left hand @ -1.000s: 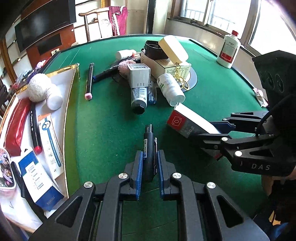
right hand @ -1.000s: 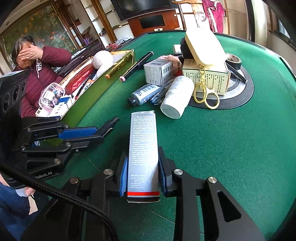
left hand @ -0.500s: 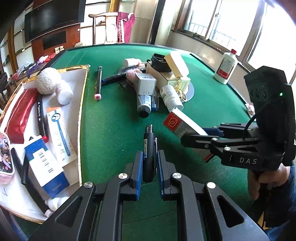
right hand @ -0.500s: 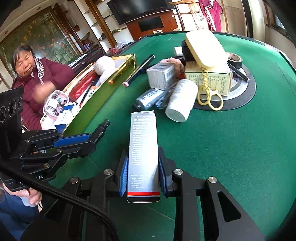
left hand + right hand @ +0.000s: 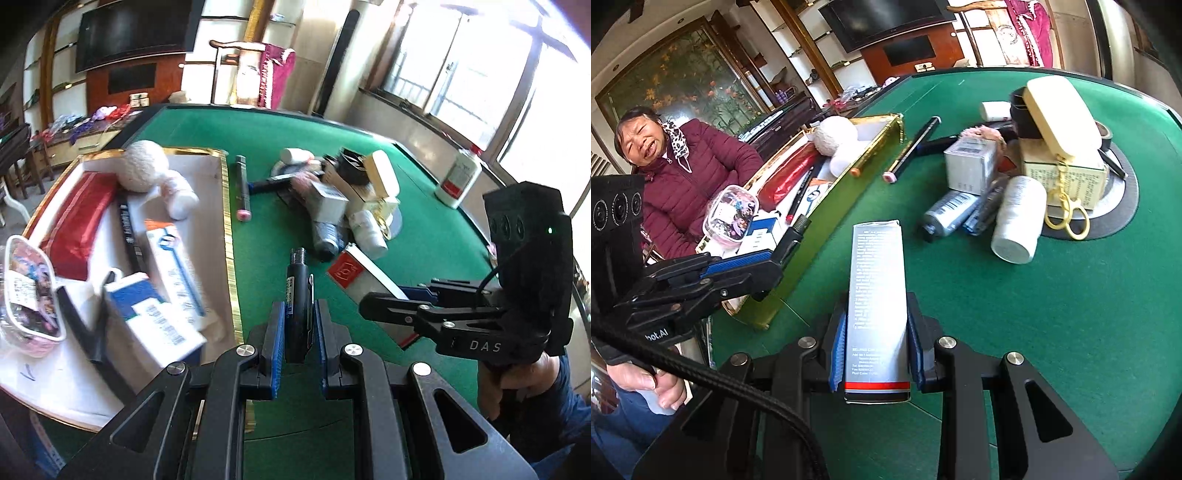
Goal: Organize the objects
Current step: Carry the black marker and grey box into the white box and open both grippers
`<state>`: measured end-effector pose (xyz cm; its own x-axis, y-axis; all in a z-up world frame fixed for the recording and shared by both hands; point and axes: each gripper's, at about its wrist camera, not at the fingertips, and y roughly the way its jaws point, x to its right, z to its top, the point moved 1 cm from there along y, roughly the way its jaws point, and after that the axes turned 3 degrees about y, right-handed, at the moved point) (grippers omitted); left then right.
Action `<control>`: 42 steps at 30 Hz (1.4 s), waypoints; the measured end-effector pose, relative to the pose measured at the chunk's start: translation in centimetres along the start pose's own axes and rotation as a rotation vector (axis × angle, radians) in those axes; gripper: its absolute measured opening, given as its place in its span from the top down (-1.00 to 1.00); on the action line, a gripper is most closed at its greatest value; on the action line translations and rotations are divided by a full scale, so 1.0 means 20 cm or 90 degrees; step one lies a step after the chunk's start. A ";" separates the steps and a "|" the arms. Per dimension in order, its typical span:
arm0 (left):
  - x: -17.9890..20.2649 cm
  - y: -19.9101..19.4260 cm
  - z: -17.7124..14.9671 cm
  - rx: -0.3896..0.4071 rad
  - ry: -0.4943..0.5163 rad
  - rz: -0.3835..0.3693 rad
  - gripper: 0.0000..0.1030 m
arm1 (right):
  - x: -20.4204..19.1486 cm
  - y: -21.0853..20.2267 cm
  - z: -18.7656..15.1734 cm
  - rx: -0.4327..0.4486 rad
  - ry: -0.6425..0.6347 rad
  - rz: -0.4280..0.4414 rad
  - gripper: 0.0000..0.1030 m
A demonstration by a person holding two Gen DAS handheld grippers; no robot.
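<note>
Left hand-held gripper (image 5: 298,326): blue pads pinch a black pen (image 5: 297,295), slim dark barrel with a ribbed metal tip pointing away from the camera and a small label along its side. Pen rides above the green table (image 5: 424,221), just right of the gold rim of the white tray (image 5: 229,258).

Right hand-held gripper (image 5: 876,354): pads clamp a tall narrow carton (image 5: 877,291), grey-white with fine print, a red and black band at its near end; the far end flap is a red panel with a white logo in the left wrist view. Carton is held off the table, near the tray's corner.

Tray holds a red pouch (image 5: 79,221), a fluffy white toy (image 5: 146,171) and blue-and-white boxes (image 5: 155,317). A loose heap with a white bottle (image 5: 1019,218) and gold scissors (image 5: 1067,218) lies mid-table.
</note>
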<state>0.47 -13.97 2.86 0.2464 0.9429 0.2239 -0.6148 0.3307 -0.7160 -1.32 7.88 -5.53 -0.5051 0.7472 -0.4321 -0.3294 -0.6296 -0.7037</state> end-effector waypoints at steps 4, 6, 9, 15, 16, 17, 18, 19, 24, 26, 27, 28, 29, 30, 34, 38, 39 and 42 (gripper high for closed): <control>-0.13 -0.09 0.02 0.028 -0.029 0.012 0.76 | -0.07 0.03 0.05 0.003 -0.003 0.011 0.51; -0.20 -0.13 0.02 0.042 -0.046 0.024 0.76 | -0.12 0.04 0.08 0.006 -0.011 0.016 0.51; -0.31 -0.18 0.02 0.055 -0.069 0.041 0.76 | -0.22 0.07 0.14 0.012 -0.024 0.022 0.51; -0.49 -0.18 0.03 0.052 -0.097 0.063 0.76 | -0.37 0.18 0.25 0.016 -0.045 0.019 0.51; -0.51 -0.17 0.03 0.049 -0.100 0.067 0.76 | -0.39 0.18 0.27 0.017 -0.047 0.016 0.51; -0.54 -0.16 0.04 0.044 -0.103 0.070 0.76 | -0.40 0.20 0.30 0.019 -0.050 0.011 0.51; -0.56 -0.14 0.05 0.040 -0.104 0.073 0.76 | -0.41 0.22 0.33 0.023 -0.052 0.002 0.51; -0.58 -0.13 0.06 0.037 -0.106 0.077 0.76 | -0.43 0.24 0.36 0.027 -0.054 -0.010 0.51; -0.72 -0.02 0.11 0.009 -0.129 0.094 0.76 | -0.42 0.38 0.51 0.020 -0.043 -0.055 0.51; -0.76 0.03 0.13 -0.005 -0.137 0.098 0.76 | -0.41 0.43 0.57 0.023 -0.036 -0.081 0.51; -0.77 0.05 0.14 -0.009 -0.137 0.095 0.76 | -0.39 0.46 0.61 0.024 -0.033 -0.093 0.51; -0.78 0.06 0.14 -0.014 -0.138 0.093 0.76 | -0.39 0.48 0.64 0.024 -0.030 -0.105 0.51; -0.79 0.08 0.14 -0.019 -0.140 0.095 0.76 | -0.37 0.50 0.67 0.026 -0.026 -0.119 0.51; -0.79 0.09 0.14 -0.022 -0.140 0.095 0.76 | -0.36 0.52 0.70 0.026 -0.026 -0.134 0.51; -0.81 0.13 0.12 -0.032 -0.148 0.089 0.76 | -0.32 0.61 0.78 0.008 -0.012 -0.161 0.51; -0.80 0.15 0.12 -0.042 -0.141 0.091 0.76 | -0.29 0.69 0.81 -0.011 -0.004 -0.177 0.51; -0.79 0.15 0.12 -0.042 -0.139 0.092 0.76 | -0.29 0.70 0.81 -0.014 -0.006 -0.188 0.51; -0.78 0.16 0.13 -0.049 -0.129 0.098 0.76 | -0.26 0.74 0.82 -0.021 0.004 -0.194 0.51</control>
<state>-7.25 -27.47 -1.24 -0.0049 0.9731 0.2303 -0.5724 0.1861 -0.7986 -16.61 -8.78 -4.41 -0.3818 0.9020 -0.2014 -0.4388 -0.3687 -0.8194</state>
